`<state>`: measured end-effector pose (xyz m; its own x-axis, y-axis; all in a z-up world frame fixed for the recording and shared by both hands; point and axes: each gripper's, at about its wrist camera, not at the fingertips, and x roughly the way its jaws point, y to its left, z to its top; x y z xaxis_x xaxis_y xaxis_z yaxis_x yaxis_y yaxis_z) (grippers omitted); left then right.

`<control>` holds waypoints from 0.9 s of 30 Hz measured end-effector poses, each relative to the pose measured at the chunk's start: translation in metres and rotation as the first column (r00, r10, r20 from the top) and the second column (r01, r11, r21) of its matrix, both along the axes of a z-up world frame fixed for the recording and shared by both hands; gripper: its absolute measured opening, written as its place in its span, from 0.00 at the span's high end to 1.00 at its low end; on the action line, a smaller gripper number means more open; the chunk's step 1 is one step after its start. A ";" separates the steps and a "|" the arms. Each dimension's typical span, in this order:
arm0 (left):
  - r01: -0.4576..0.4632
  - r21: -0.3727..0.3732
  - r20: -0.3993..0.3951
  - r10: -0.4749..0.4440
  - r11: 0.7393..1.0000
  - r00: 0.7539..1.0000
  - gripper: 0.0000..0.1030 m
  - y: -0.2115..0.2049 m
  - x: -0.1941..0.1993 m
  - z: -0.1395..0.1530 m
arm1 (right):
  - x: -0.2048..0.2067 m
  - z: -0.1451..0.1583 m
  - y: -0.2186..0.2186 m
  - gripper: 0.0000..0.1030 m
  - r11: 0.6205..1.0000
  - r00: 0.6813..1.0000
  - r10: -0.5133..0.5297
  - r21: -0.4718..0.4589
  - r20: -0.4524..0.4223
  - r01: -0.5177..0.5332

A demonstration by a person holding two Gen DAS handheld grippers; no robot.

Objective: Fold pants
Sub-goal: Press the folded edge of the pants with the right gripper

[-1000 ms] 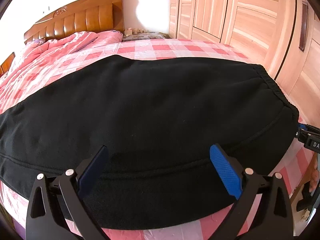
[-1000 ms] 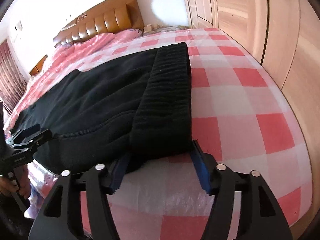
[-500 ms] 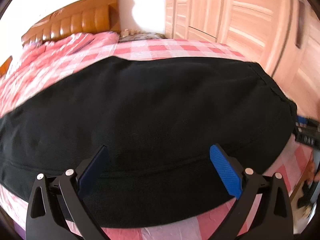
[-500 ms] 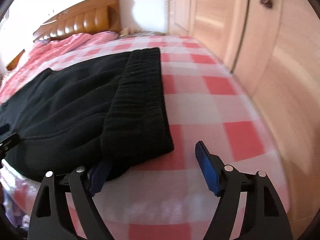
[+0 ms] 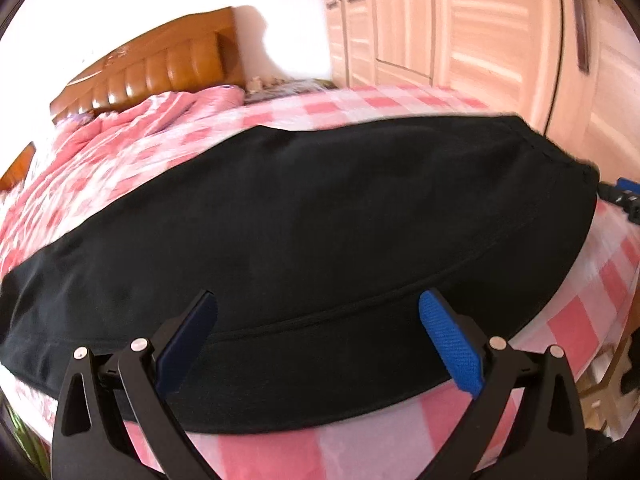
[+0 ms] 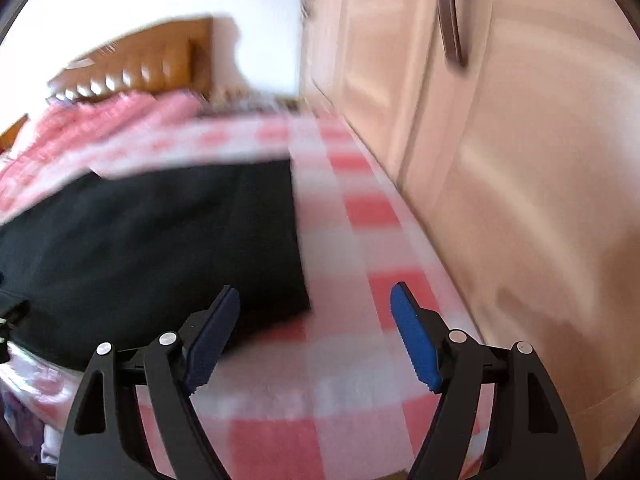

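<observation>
Since the earlier frame, right gripper [image 6: 314,334] has drawn off the waistband corner; jaws spread, holding nothing. Right view heavily blurred. Left gripper [image 5: 318,338] gapes above black pants [image 5: 320,232], lying flat on checked bed [image 5: 400,98], left end cut off.

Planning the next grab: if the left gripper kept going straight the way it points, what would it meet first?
Most likely the black pants: their near edge lies between the open fingers of the left gripper, on the pink checked bed. Depth is hard to judge.
</observation>
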<state>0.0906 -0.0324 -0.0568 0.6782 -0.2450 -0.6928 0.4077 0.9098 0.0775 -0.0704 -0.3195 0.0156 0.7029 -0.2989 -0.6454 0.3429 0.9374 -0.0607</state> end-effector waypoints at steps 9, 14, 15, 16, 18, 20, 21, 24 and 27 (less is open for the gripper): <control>-0.043 -0.023 -0.084 0.041 0.999 0.996 0.02 0.034 0.003 -0.008 | 0.051 -0.043 0.059 0.29 0.957 0.952 0.290 0.055 -0.098 -0.285; -0.263 -0.081 -0.049 0.260 0.961 0.964 0.02 0.137 0.014 0.007 | 0.054 -0.036 0.054 0.28 0.959 0.950 0.281 0.088 -0.133 -0.271; -0.355 -0.109 -0.067 0.350 0.928 0.934 0.02 0.174 0.024 0.010 | 0.053 -0.029 0.058 0.26 0.962 0.957 0.266 0.090 -0.118 -0.256; -0.426 -0.135 -0.076 0.419 0.895 0.905 0.02 0.201 0.031 0.013 | 0.056 -0.023 0.061 0.26 0.963 0.959 0.266 0.082 -0.101 -0.258; -0.521 -0.204 -0.083 0.516 0.829 0.853 0.02 0.256 0.045 0.019 | 0.068 -0.013 0.079 0.26 0.949 0.949 0.309 0.080 -0.063 -0.304; -0.569 -0.184 -0.063 0.568 0.802 0.821 0.02 0.290 0.061 0.018 | 0.088 -0.009 0.104 0.26 0.925 0.926 0.374 0.101 -0.053 -0.368; -0.593 -0.132 -0.071 0.589 0.795 0.805 0.02 0.304 0.071 0.012 | 0.095 -0.010 0.115 0.25 0.912 0.914 0.402 0.105 -0.051 -0.396; -0.575 0.022 -0.097 0.575 0.818 0.813 0.02 0.317 0.085 -0.010 | 0.116 -0.014 0.156 0.22 0.875 0.873 0.482 0.096 -0.068 -0.475; -0.574 -0.031 -0.037 0.573 0.818 0.819 0.02 0.334 0.063 0.014 | 0.127 -0.017 0.180 0.22 0.849 0.847 0.526 0.105 -0.073 -0.518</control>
